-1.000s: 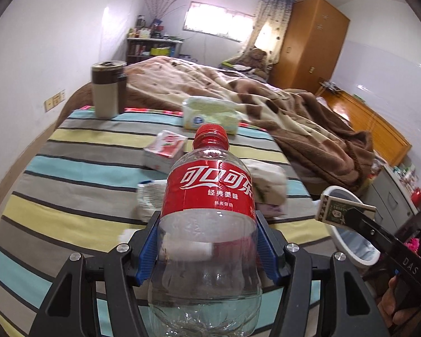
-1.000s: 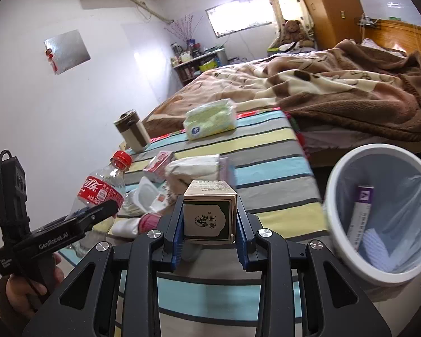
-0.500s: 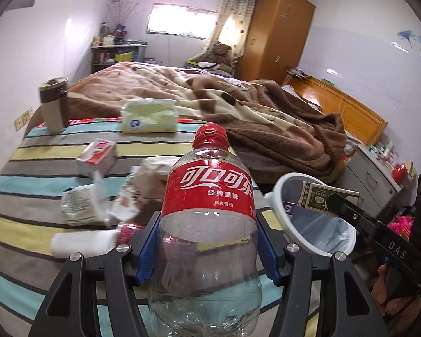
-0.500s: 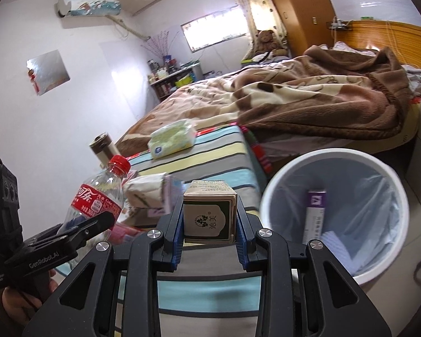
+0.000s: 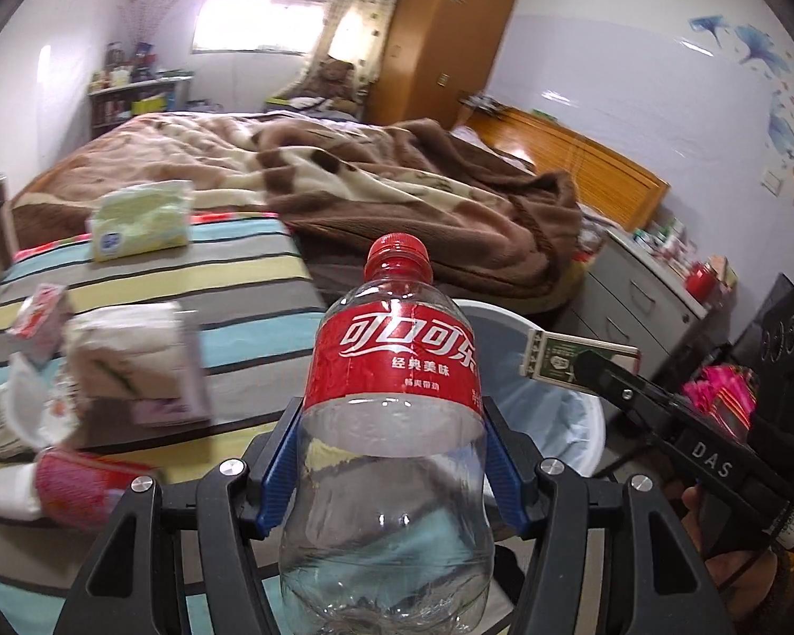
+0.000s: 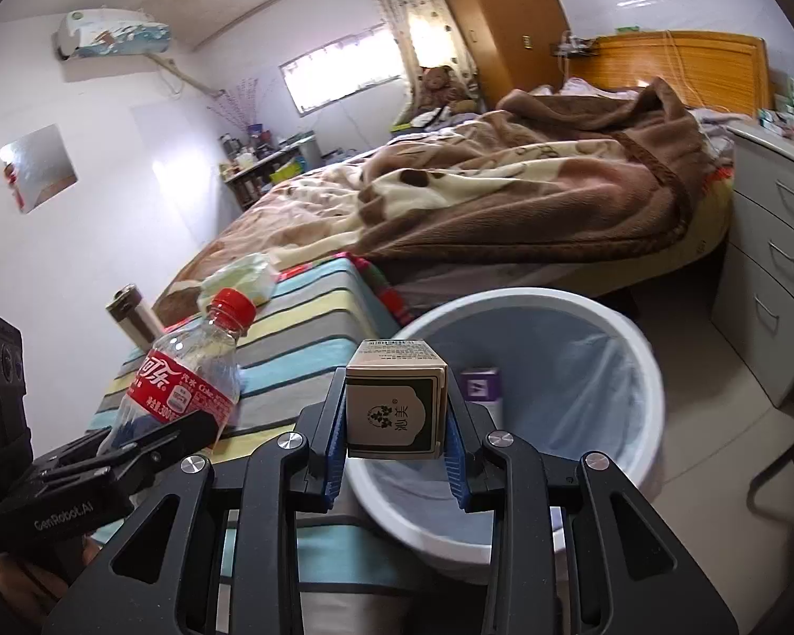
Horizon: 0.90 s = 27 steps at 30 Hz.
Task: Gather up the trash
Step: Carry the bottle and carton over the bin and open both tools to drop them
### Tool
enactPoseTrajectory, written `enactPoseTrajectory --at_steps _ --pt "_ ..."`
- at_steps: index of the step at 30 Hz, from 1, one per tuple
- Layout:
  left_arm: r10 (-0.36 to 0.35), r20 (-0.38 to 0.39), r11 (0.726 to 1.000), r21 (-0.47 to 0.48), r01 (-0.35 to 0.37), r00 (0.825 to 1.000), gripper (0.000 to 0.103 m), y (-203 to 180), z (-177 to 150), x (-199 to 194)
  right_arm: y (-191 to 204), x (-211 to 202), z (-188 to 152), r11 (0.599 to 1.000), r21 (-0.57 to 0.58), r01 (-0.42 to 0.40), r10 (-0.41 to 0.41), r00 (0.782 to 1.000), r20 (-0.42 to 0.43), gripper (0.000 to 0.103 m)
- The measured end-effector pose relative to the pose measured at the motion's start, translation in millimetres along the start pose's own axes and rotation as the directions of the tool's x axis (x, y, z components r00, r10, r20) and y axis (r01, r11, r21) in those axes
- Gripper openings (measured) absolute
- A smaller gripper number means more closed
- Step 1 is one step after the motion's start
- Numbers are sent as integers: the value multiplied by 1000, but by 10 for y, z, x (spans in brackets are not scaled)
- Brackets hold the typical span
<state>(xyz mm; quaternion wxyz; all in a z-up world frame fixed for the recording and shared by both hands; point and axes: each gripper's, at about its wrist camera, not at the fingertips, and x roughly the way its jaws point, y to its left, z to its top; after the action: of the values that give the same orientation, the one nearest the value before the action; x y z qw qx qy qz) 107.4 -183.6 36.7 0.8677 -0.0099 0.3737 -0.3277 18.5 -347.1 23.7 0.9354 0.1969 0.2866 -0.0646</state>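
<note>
My left gripper (image 5: pixel 391 455) is shut on an empty clear cola bottle (image 5: pixel 391 423) with a red label and red cap, held upright. The bottle (image 6: pixel 185 386) also shows at the left of the right wrist view. My right gripper (image 6: pixel 394 450) is shut on a small brown and green carton (image 6: pixel 394 402); the carton (image 5: pixel 571 357) shows from the side in the left wrist view. A white bin (image 6: pixel 630 349) with a pale blue liner stands on the floor just beyond both grippers, with a purple box (image 6: pixel 481 386) inside. The bin's rim (image 5: pixel 503 312) shows behind the bottle.
A striped cloth surface (image 5: pixel 249 275) at the left holds a tissue pack (image 5: pixel 143 219), small cartons (image 5: pixel 39 317), wrappers and a red cup (image 5: pixel 74 487). A steel flask (image 6: pixel 135 315) stands on it. A bed with a brown blanket (image 6: pixel 529 196) and grey drawers (image 6: pixel 773 275) flank the bin.
Both grippers swung right, away from the striped surface and toward the bin, keeping their loads. The bin has grown larger and moved to the centre of both views.
</note>
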Motion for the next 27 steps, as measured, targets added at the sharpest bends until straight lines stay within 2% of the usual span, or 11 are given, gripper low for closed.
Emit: enactPoseTrajectory --at_steps 9,15,27 --pt "-44 -60 999 30 45 997 62 -310 50 417 -293 90 -15 997 39 60 -58 998 -35 32" --pt "-41 -98 997 67 47 994 62 -485 63 686 -455 171 -31 994 45 98 -95 993 -71 32" --pt "-48 -149 995 81 60 988 62 -635 106 1046 -644 284 -52 988 47 145 -139 982 -126 33"
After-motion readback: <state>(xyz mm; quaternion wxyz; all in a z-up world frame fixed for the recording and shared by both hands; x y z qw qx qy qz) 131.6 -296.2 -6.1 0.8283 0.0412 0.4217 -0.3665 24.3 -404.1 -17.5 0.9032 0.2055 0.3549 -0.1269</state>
